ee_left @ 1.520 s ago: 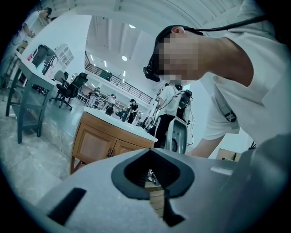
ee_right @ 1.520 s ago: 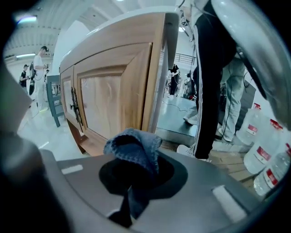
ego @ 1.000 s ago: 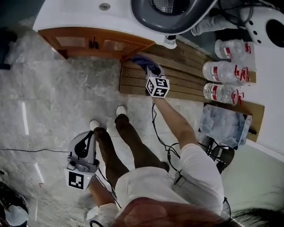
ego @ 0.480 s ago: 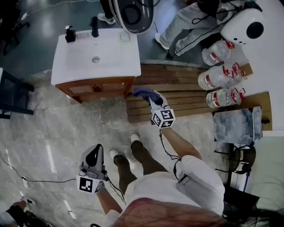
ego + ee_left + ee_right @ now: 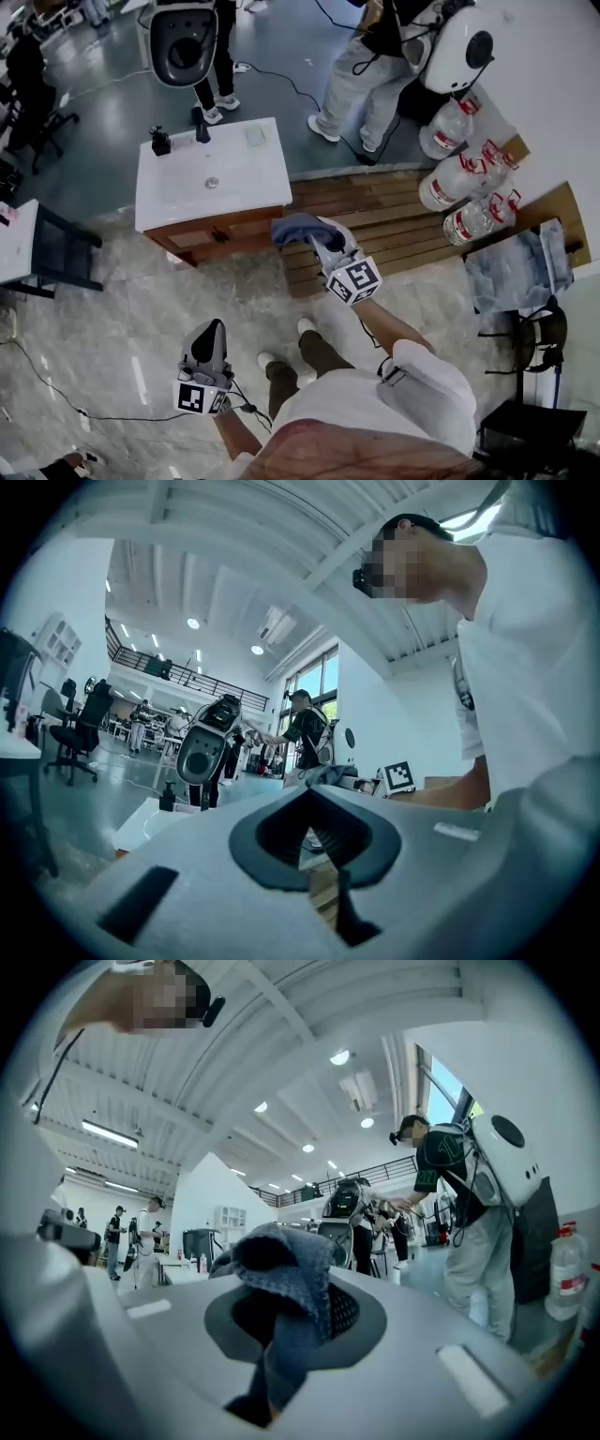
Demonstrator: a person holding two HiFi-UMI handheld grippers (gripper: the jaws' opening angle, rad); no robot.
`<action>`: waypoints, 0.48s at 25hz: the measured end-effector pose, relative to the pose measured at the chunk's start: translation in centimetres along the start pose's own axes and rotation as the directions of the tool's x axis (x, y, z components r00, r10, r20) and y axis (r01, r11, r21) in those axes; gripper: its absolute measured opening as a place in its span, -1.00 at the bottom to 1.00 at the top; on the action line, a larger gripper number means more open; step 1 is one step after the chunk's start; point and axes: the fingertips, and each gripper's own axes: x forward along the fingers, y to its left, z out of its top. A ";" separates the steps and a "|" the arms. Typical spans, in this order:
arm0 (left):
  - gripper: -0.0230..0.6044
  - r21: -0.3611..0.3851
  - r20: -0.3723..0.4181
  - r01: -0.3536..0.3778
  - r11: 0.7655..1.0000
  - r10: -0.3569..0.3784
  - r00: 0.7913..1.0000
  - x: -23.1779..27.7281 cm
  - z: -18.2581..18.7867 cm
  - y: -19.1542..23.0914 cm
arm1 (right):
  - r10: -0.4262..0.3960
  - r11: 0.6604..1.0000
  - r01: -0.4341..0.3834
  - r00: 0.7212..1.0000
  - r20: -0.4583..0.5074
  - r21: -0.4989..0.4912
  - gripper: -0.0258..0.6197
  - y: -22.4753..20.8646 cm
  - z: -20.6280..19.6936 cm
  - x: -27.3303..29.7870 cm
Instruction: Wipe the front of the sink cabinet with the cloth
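Head view: from above the person (image 5: 375,422), looking steeply down on the floor (image 5: 112,309) and sink cabinet (image 5: 211,173). Left gripper view: rides on the left gripper (image 5: 211,328), close behind its jaws, facing level over the cabinet's white top toward a grey machine (image 5: 183,37); the head view shows both too. Right gripper view: rides on the right gripper (image 5: 317,239), tilted toward the ceiling (image 5: 281,1044), sharing the white backpack (image 5: 455,47) with the head view.

Cloth (image 5: 292,227) blue-grey with a fine knit texture; sink cabinet (image 5: 220,236) front brown wood under white top; right gripper (image 5: 322,240) and left gripper (image 5: 212,330) pale grey, cubes with black-and-white square markers; floor (image 5: 122,319) grey marbled; platform (image 5: 394,225) brown slats; bottles (image 5: 457,184) clear, red labels.
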 end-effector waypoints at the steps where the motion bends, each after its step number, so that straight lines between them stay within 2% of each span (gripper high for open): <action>1: -0.91 0.005 0.002 -0.001 1.000 0.001 1.000 0.0 0.5 -0.1 | 0.009 1.000 -0.009 1.000 0.017 -0.001 -0.78 0.4 1.2 -0.2; 6: -0.91 0.029 0.010 -0.015 0.999 0.015 1.000 -0.5 2.5 -0.6 | 0.059 0.998 -0.058 0.997 0.042 -0.034 -0.78 2.3 6.1 -1.4; 12: -0.91 0.053 0.020 -0.025 0.998 0.024 1.000 -0.8 4.3 -0.5 | 0.151 0.987 -0.150 0.988 0.012 -0.058 -0.78 4.6 9.9 -2.4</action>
